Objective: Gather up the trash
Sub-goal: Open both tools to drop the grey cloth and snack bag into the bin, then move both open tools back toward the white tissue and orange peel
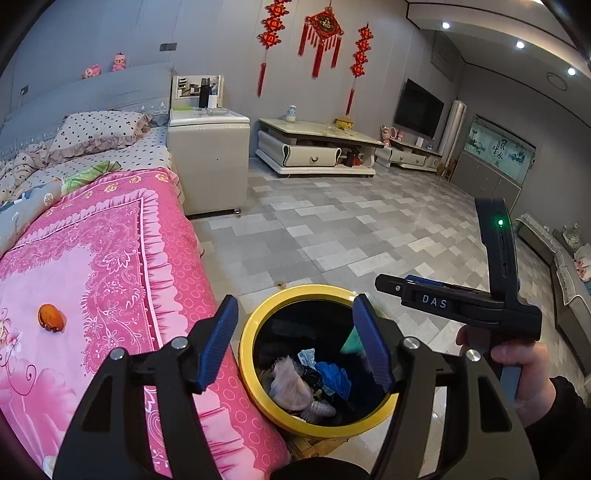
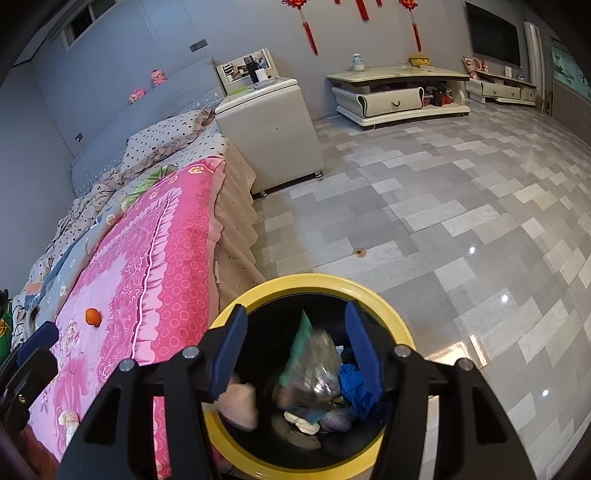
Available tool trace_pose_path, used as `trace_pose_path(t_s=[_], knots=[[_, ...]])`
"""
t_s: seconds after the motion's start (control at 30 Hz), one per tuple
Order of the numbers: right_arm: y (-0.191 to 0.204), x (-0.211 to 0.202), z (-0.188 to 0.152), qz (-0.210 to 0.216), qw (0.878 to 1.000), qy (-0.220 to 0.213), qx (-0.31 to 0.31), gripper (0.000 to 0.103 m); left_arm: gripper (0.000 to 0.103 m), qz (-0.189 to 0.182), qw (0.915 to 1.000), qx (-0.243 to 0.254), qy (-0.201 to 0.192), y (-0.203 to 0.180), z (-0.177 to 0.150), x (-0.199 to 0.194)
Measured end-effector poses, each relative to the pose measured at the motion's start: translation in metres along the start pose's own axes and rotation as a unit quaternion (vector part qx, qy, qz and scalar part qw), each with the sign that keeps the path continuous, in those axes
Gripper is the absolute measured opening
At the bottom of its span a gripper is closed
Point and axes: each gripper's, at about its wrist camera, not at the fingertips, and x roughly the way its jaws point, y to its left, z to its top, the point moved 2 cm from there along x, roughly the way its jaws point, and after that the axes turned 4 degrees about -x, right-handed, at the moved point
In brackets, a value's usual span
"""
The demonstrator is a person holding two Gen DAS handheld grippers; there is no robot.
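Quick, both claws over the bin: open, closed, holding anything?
Left claw: open, holding nothing.
Right claw: open, holding nothing.

The right gripper (image 2: 295,354) hung with fingers (image 2: 229,354) apart over a yellow-rimmed bin (image 2: 391,317); blurred green-and-clear trash (image 2: 314,354) sat between them, untouched, pink bed (image 2: 147,277) left.

I am looking across a pink floral bedspread (image 1: 110,266) lying over the bed, with a spotted pillow (image 1: 99,131) sitting at its head. A cream bedside cabinet (image 1: 208,162) is standing beside the bed on the grey tiled floor (image 1: 351,221). Red knot ornaments (image 1: 321,33) are hanging above a low cream TV stand (image 1: 314,151), and a dark television (image 1: 419,109) is hanging further right.
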Motion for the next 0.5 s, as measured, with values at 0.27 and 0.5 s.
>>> trace_pose_path(t_s=[0.27,0.5], knots=[[0.011,-0.011,0.005,0.006,1.000,-0.012,-0.003,0.066,0.078,-0.001,0.9987,-0.002,-0.051,0.003,0.006,-0.055],[0.062,-0.015,0.011,0.044,0.998,-0.016,-0.049,0.073,0.084,0.013,0.9969,-0.015,-0.076,0.020,0.009,-0.101]])
